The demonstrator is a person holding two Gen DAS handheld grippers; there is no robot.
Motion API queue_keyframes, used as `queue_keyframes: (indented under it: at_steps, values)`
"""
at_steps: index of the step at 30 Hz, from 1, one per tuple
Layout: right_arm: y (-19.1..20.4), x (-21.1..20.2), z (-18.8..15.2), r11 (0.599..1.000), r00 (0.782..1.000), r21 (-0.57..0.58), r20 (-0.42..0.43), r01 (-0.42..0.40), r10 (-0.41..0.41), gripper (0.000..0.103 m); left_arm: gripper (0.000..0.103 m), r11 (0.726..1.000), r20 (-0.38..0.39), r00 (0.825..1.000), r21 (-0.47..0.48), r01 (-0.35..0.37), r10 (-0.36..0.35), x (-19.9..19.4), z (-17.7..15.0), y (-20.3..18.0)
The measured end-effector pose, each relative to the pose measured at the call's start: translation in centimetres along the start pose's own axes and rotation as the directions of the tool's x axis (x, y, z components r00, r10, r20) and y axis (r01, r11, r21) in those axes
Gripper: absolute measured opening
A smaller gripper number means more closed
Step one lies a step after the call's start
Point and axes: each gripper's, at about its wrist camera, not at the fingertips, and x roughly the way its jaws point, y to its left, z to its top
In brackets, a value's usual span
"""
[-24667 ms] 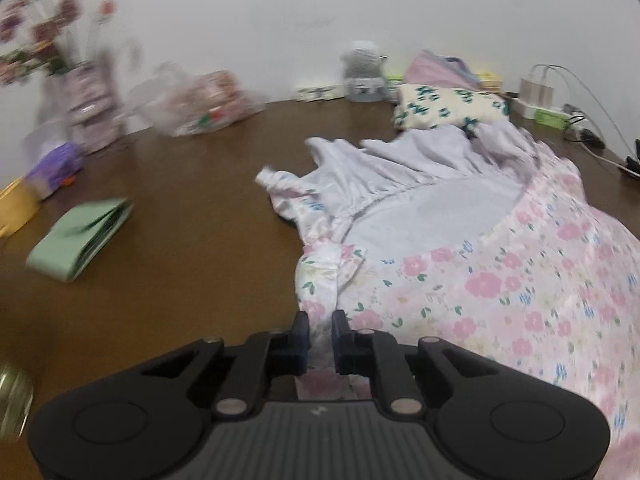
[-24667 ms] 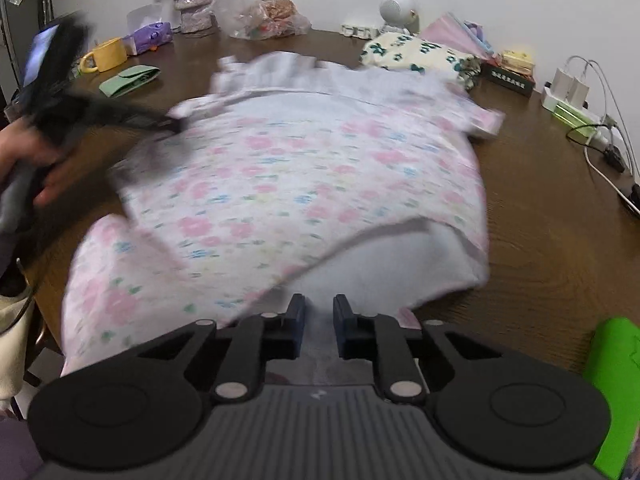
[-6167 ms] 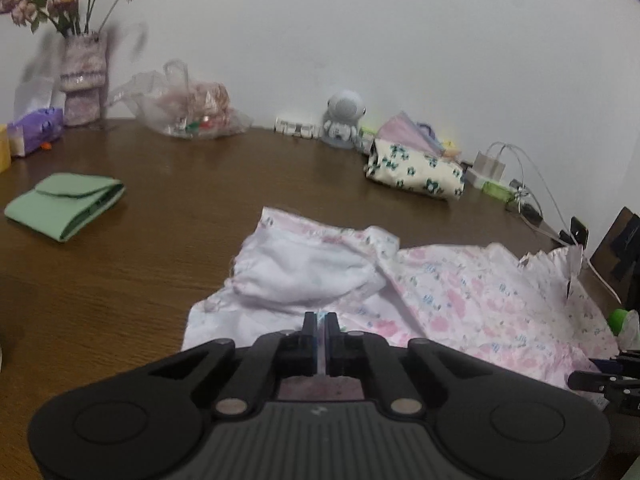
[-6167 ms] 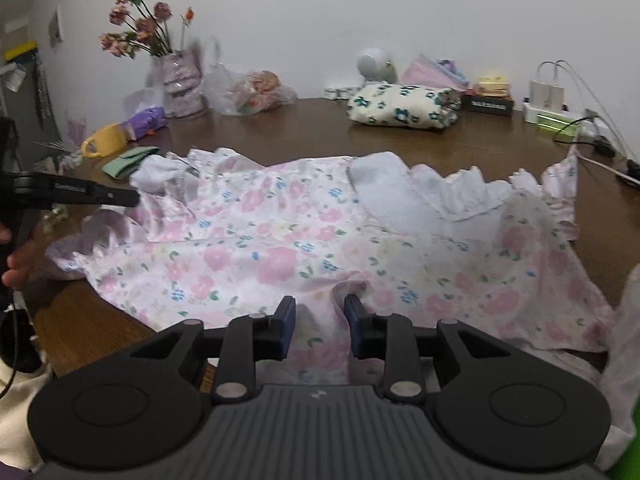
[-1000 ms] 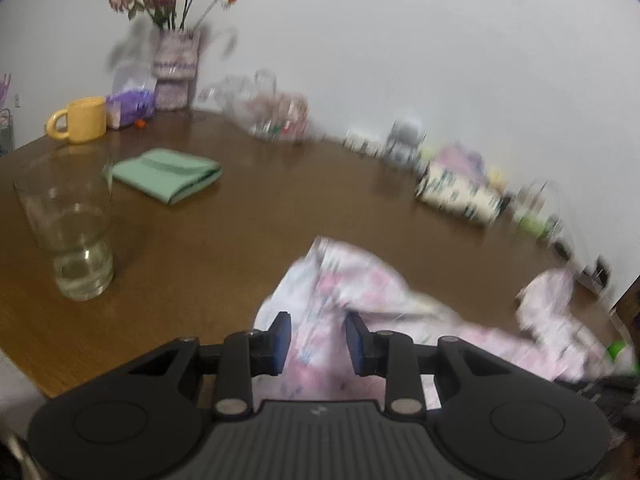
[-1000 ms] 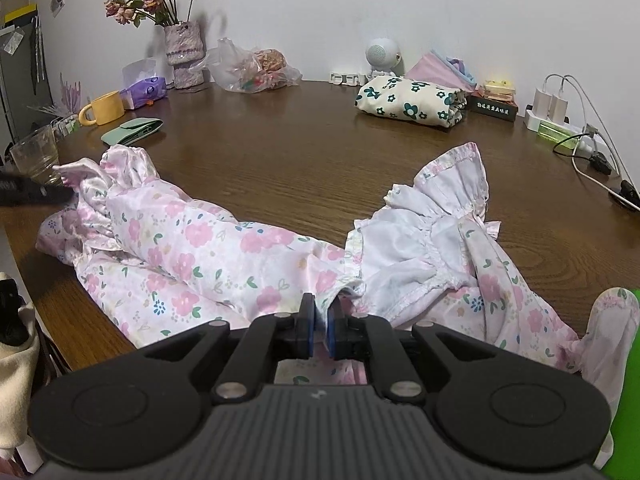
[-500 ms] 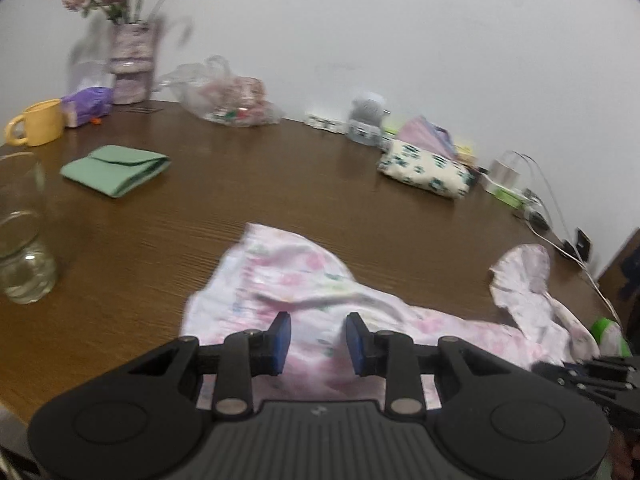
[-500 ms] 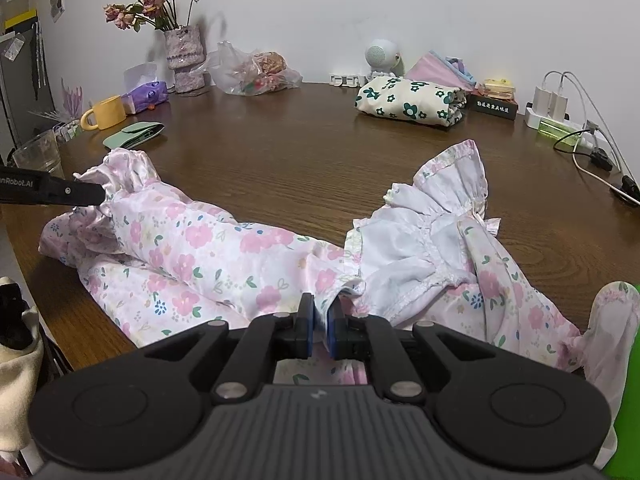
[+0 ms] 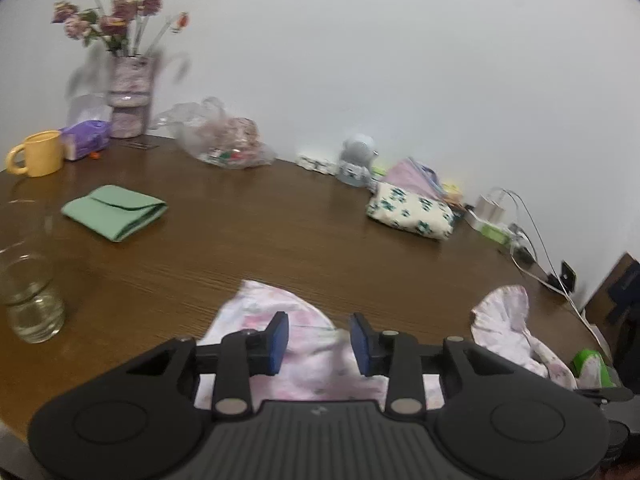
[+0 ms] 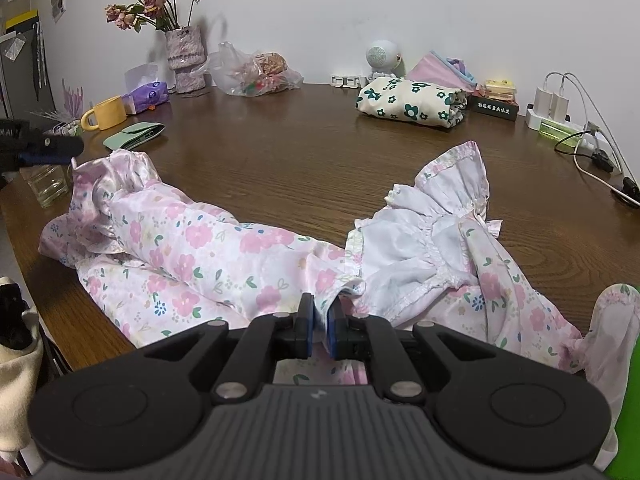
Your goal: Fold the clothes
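Observation:
A pink floral garment [image 10: 208, 256] lies bunched along the near edge of the brown table [image 10: 304, 160], with its white lining and ruffled sleeve [image 10: 440, 216] turned up at the right. My right gripper [image 10: 321, 326] is shut on a fold of the garment at its middle. My left gripper [image 9: 319, 342] is open and empty, just above the garment's left end [image 9: 276, 312]. It also shows at the far left of the right wrist view [image 10: 44, 146], clear of the cloth.
On the table stand a glass of water [image 9: 30, 292], a folded green cloth [image 9: 116, 212], a yellow mug [image 9: 38, 154], a flower vase [image 9: 130, 96], a plastic bag [image 9: 224, 140], a folded green-flowered cloth [image 10: 412, 102] and chargers with cables [image 10: 568, 120]. A green object [image 10: 626, 392] sits at the right edge.
My left gripper has opened wider and pulled back a little from the garment's left end. My right gripper stays shut on the garment, which has barely shifted.

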Motion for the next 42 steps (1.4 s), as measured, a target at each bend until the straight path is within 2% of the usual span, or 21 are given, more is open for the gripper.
queue_keyframes:
  at_steps: [9, 18, 25, 29, 31, 32, 38, 42]
  values:
    - [-0.1, 0.0, 0.0, 1.0, 1.0, 0.005, 0.001, -0.005, 0.005, 0.008, 0.032, 1.0, -0.07, 0.997, 0.001, 0.014, -0.014, 2.3, -1.3, -0.7]
    - [-0.2, 0.0, -0.1, 1.0, 1.0, 0.012, 0.007, -0.008, 0.008, 0.009, 0.032, 1.0, -0.094, 0.995, 0.015, 0.019, -0.018, 3.1, -1.7, -1.0]
    - [-0.2, 0.0, -0.1, 1.0, 1.0, 0.013, 0.009, -0.006, 0.006, 0.01, 0.032, 0.999, -0.082, 0.996, -0.005, 0.04, -0.04, 2.9, -1.3, -0.9]
    - [-0.1, 0.0, -0.1, 1.0, 1.0, 0.014, 0.009, -0.005, 0.005, 0.011, 0.032, 0.999, -0.085, 0.995, 0.014, 0.046, -0.045, 3.6, -1.1, -1.6]
    - [-0.3, 0.0, -0.2, 1.0, 1.0, 0.019, 0.007, -0.001, 0.0, 0.025, 0.032, 0.999, -0.112, 0.993, 0.025, 0.032, -0.029, 4.6, -1.5, -1.8]
    - [-0.3, 0.0, -0.3, 1.0, 1.0, 0.018, 0.005, 0.001, -0.001, 0.039, 0.032, 0.999, -0.125, 0.992, 0.025, 0.025, -0.022, 5.0, -1.7, -1.7]
    - [0.0, -0.7, -0.8, 1.0, 1.0, 0.011, 0.024, 0.0, -0.001, 0.039, 0.033, 1.0, -0.166, 0.986, -0.011, 0.003, -0.005, 5.6, -3.0, 0.0]
    - [-0.3, -2.6, -0.3, 1.0, 0.998, 0.023, 0.054, -0.012, 0.01, 0.042, 0.037, 1.0, -0.172, 0.985, 0.011, 0.002, 0.0, 4.6, -3.4, 0.6]
